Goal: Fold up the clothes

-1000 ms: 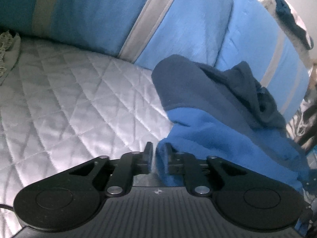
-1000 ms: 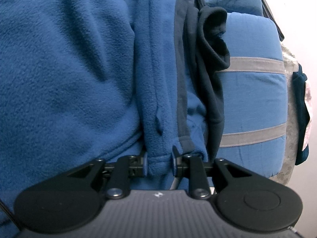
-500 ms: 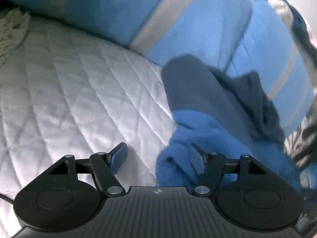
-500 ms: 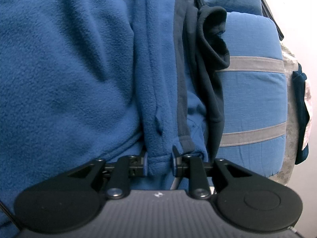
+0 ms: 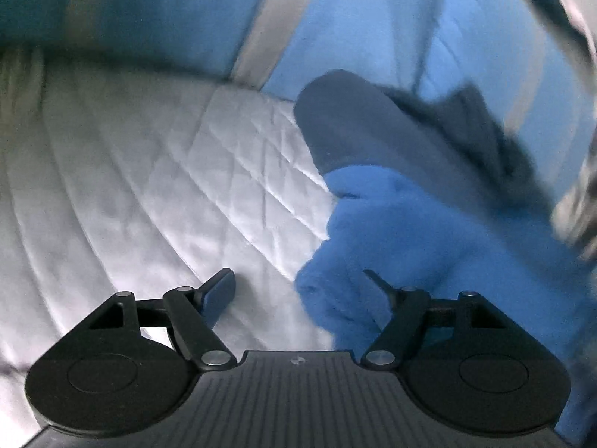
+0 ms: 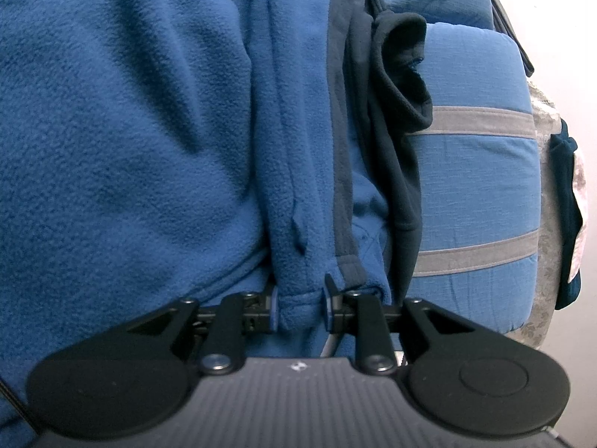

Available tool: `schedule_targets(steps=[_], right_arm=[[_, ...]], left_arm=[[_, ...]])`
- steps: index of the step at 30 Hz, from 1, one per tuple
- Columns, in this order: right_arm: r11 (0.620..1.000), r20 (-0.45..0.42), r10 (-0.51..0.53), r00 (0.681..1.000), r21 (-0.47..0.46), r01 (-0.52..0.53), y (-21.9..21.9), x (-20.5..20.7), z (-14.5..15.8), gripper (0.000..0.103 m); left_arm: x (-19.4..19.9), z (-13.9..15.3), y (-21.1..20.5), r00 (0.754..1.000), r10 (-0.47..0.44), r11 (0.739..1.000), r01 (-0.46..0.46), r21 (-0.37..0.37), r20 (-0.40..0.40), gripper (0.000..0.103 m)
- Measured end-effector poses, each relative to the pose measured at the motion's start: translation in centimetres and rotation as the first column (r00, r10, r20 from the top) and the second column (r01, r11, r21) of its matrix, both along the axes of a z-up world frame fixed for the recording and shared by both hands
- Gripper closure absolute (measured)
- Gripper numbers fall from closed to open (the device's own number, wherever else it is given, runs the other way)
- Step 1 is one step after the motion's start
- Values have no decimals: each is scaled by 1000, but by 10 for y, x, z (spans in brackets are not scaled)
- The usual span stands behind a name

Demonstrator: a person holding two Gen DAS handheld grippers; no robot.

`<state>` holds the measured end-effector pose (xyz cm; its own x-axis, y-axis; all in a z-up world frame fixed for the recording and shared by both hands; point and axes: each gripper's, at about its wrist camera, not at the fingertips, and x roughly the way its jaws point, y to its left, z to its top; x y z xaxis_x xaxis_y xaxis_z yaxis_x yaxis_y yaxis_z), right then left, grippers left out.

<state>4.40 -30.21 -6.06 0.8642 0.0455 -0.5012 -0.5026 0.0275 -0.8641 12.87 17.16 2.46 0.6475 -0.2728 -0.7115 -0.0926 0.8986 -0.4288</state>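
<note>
With my left gripper (image 5: 298, 283) jaws just spread off the blue fleece (image 5: 429, 246) at lower right on the bed (image 5: 149, 186), only my right gripper (image 6: 300, 298) clamps its hem, so the freed corner may slump and undo the fold.

white quilted cover (image 5: 156, 186) | blue grey-striped cushions (image 6: 481, 171), possibly 2

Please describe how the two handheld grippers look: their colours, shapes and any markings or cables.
Both look alike. The left gripper and right gripper have a dark grey ribbed body with a small white mark at its front edge, two round black discs at the sides, black link arms with silver screws, and bluish pads on the fingers. A thin black cable shows at the lower left. No hand or sleeve is visible.
</note>
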Motion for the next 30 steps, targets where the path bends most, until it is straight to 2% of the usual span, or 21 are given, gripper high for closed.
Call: schedule_targets(steps=[3, 5, 6, 7, 12, 21, 23, 26, 29, 30], right_arm=[[1000, 0, 1, 1000, 0, -1, 0, 0, 0, 79], [1000, -1, 1, 1000, 2, -1, 0, 0, 1, 79], [1000, -1, 1, 1000, 3, -1, 0, 0, 1, 79], [1000, -2, 1, 1000, 4, -1, 0, 1, 1, 79], [1000, -3, -1, 1000, 9, 1, 0, 1, 1, 79], [1000, -5, -4, 1000, 12, 4, -1, 1, 0, 79], [1000, -6, -5, 1000, 13, 5, -1, 1, 0, 79], [1000, -8, -5, 1000, 17, 5, -1, 1, 0, 79], [1000, -10, -6, 1000, 22, 6, -2, 2, 0, 78], [1000, -8, -5, 1000, 25, 5, -2, 2, 0, 72]], left_arm=[[-1, -9, 16, 999, 51, 983, -48, -175, 16, 29], [-2, -15, 22, 998, 69, 950, -64, -306, 4, 29], [-2, -18, 24, 997, 73, 932, -69, -356, -3, 29], [-2, -20, 23, 997, 74, 925, -71, -374, -6, 29], [-1, -26, 17, 996, 84, 918, -68, -391, 23, 29], [-2, -34, 11, 987, 100, 907, -39, -420, 124, 32], [-3, -36, 13, 987, 107, 902, -46, -429, 121, 41], [-4, -37, 17, 990, 125, 897, -88, -434, 58, 65], [-6, -37, 17, 991, 131, 900, -114, -420, 12, 78], [-8, -34, 15, 992, 130, 909, -114, -402, 12, 81]])
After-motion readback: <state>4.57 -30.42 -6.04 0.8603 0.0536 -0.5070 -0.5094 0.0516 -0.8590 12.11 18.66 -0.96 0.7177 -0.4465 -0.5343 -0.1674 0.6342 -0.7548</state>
